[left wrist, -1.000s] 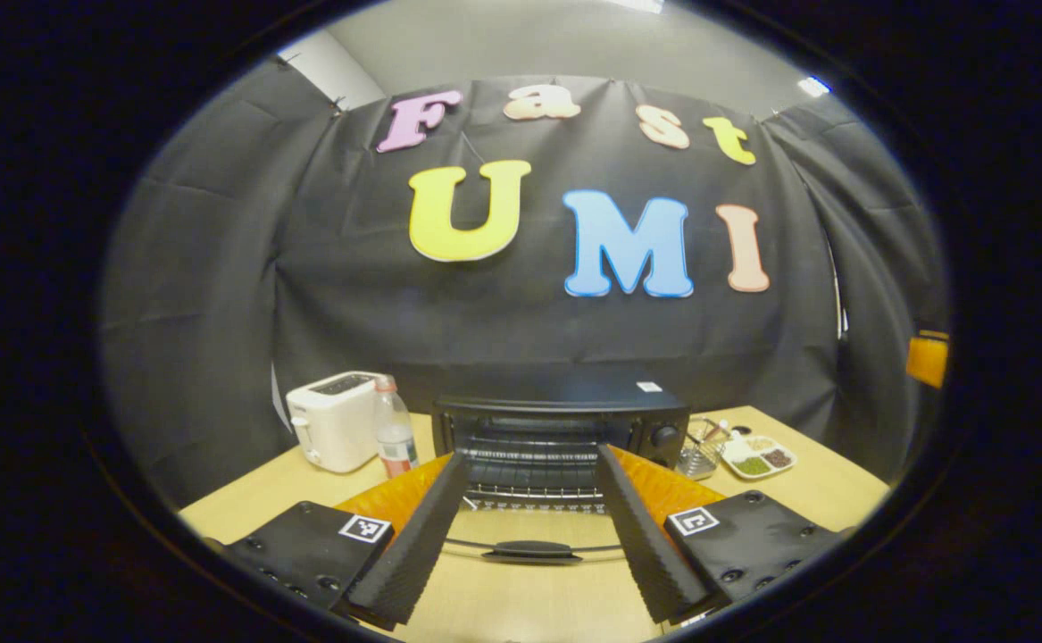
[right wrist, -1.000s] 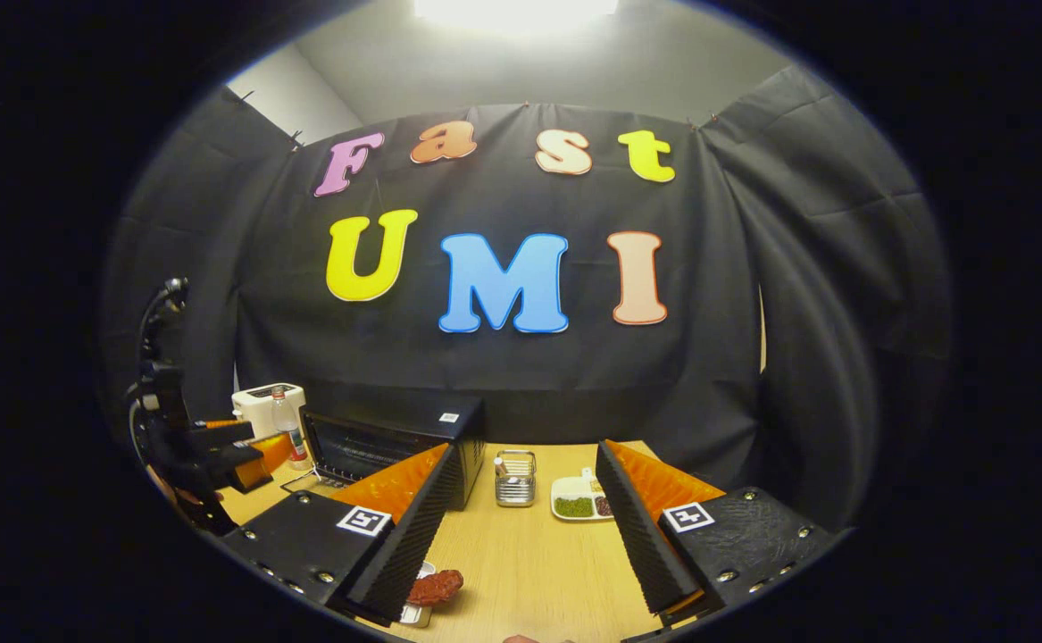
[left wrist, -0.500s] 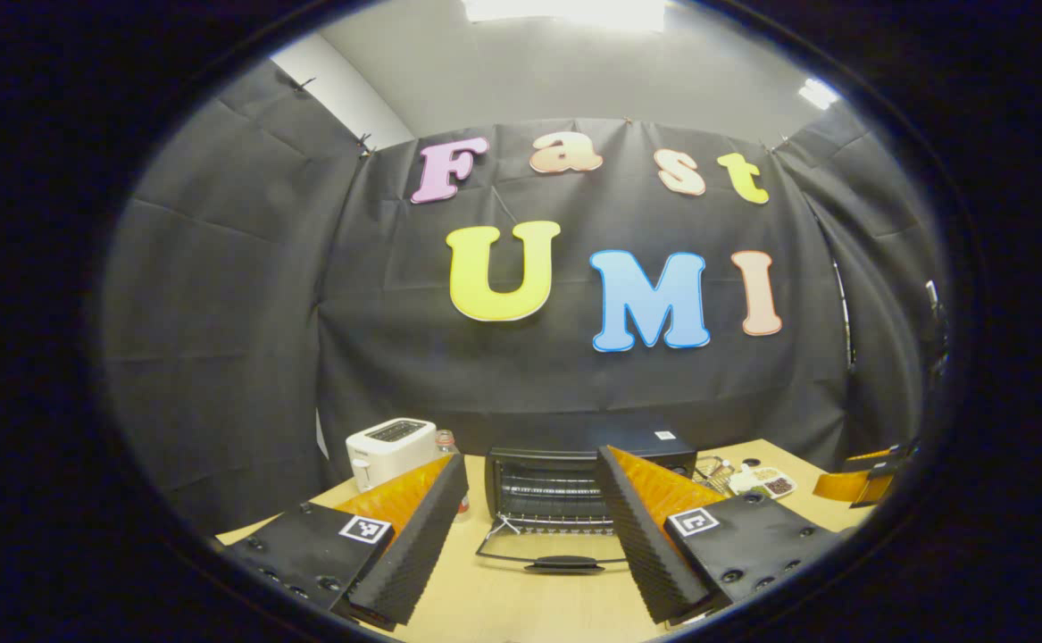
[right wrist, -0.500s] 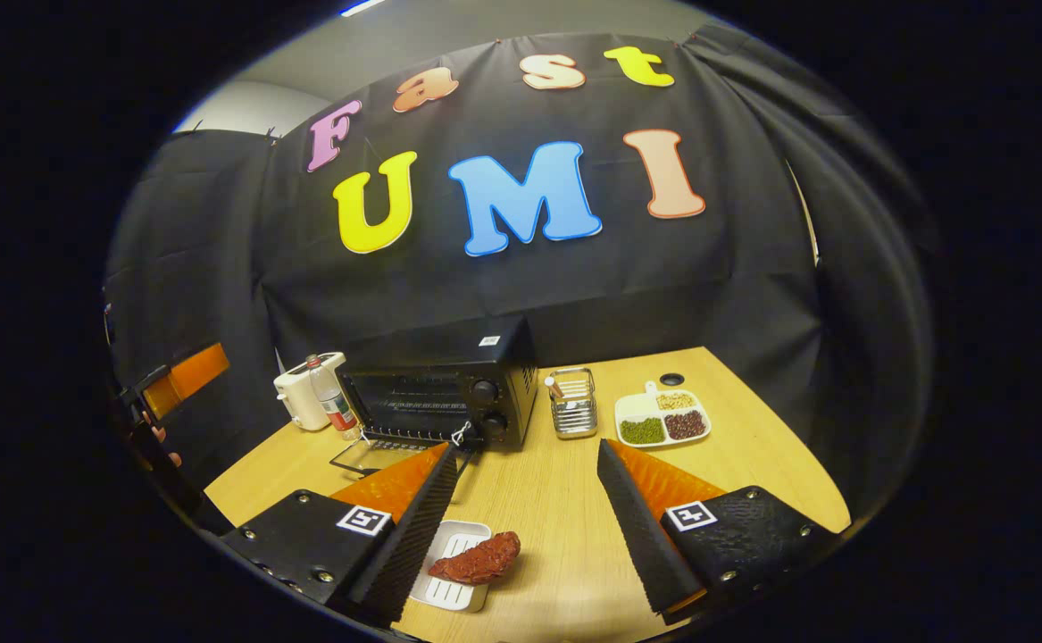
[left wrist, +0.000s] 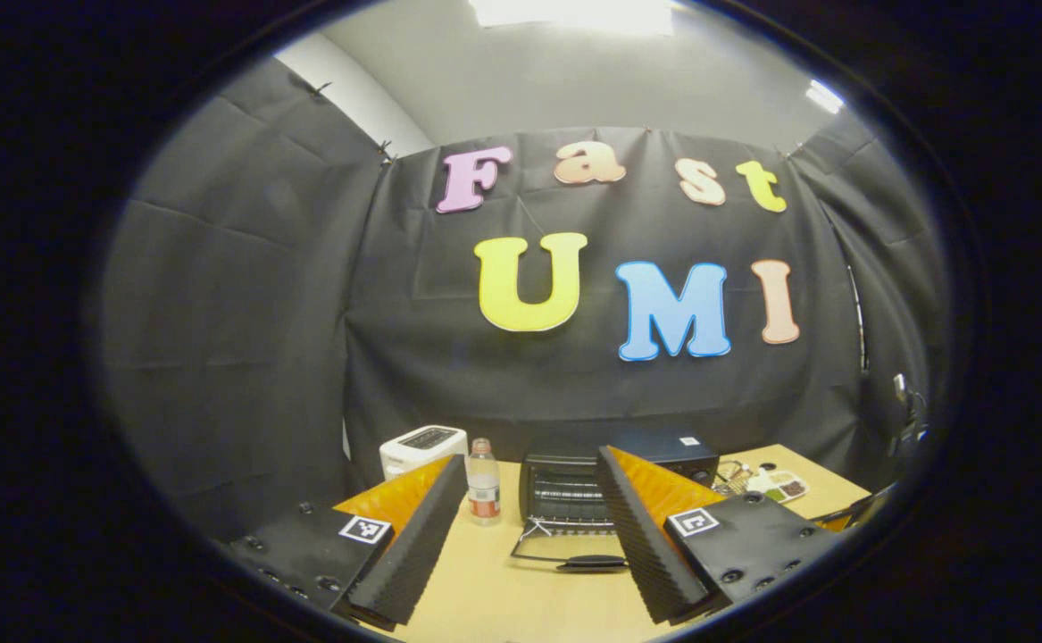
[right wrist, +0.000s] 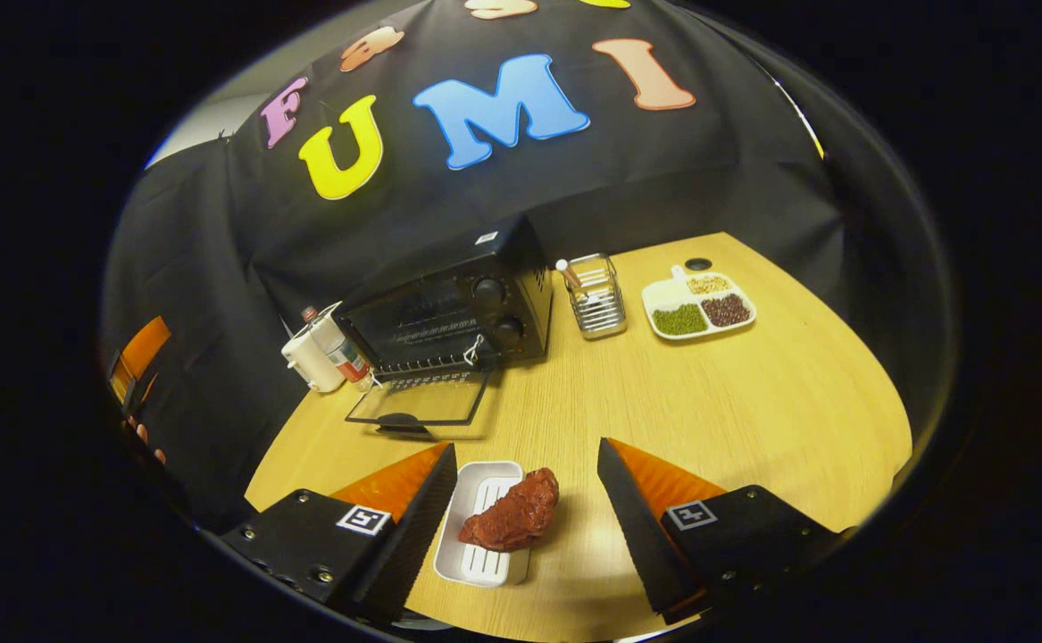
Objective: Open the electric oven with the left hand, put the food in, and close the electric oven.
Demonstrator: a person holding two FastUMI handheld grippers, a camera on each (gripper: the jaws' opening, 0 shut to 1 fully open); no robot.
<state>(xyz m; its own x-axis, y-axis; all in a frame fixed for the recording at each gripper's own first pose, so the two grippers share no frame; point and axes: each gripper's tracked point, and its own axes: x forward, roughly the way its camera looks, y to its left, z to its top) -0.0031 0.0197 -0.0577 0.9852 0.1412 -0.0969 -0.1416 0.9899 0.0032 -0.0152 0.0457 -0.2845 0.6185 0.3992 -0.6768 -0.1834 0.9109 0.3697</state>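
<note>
Black oven (right wrist: 449, 308): door (right wrist: 420, 400) down, opening done.
Food (right wrist: 512, 521): reddish piece on white tray (right wrist: 483, 527), between right gripper (right wrist: 525, 527) fingers, spread, ungrasped.
Left gripper (left wrist: 529, 545): spread, empty; oven at 12 o'clock.
Left: loading, closing.

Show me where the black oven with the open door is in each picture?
Left gripper view: the black electric oven sits low and centre on the wooden table, partly behind a finger, glass door flat toward the camera.
Right gripper view: the oven sits left of centre, door down.
Shared landmark: the clear plastic bottle stands beside the oven, with the white toaster.
</note>
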